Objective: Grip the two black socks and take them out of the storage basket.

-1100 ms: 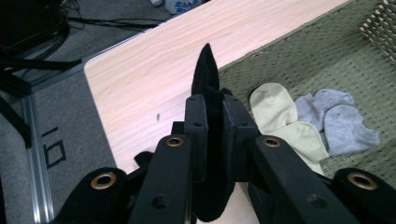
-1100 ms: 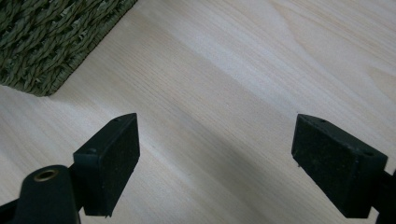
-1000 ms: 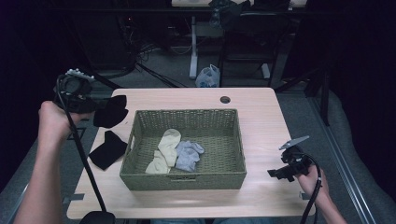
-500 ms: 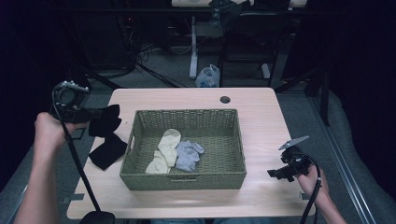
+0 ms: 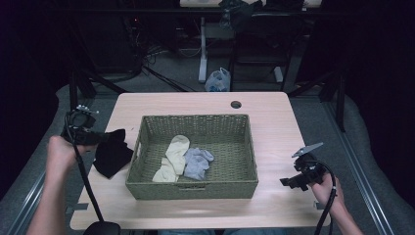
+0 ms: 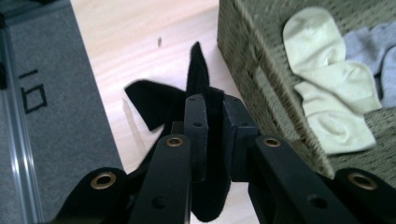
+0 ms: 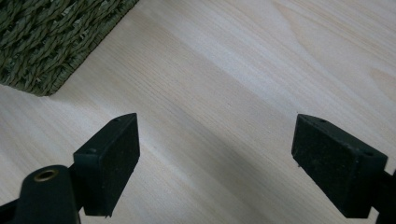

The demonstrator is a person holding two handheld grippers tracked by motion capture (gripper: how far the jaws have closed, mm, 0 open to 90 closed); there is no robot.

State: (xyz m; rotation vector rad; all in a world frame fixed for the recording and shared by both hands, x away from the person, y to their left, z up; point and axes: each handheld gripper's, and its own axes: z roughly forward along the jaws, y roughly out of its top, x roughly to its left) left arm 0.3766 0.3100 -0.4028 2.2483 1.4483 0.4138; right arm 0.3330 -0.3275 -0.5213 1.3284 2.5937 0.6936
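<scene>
Black sock (image 6: 205, 116) sits pinched between the nearly closed jaws of the left gripper (image 6: 214, 122), beside the wicker basket (image 5: 191, 188); the right gripper (image 7: 217, 158) gapes wide, empty, over bare table (image 7: 243, 70).

The left black two-jaw gripper (image 6: 214, 135) has brass-ringed pivot holes behind its square pads. The right black two-jaw gripper (image 5: 295, 180) carries a grey three-cornered plate (image 5: 307, 149) on top and trails a black cable (image 5: 329, 205).
</scene>
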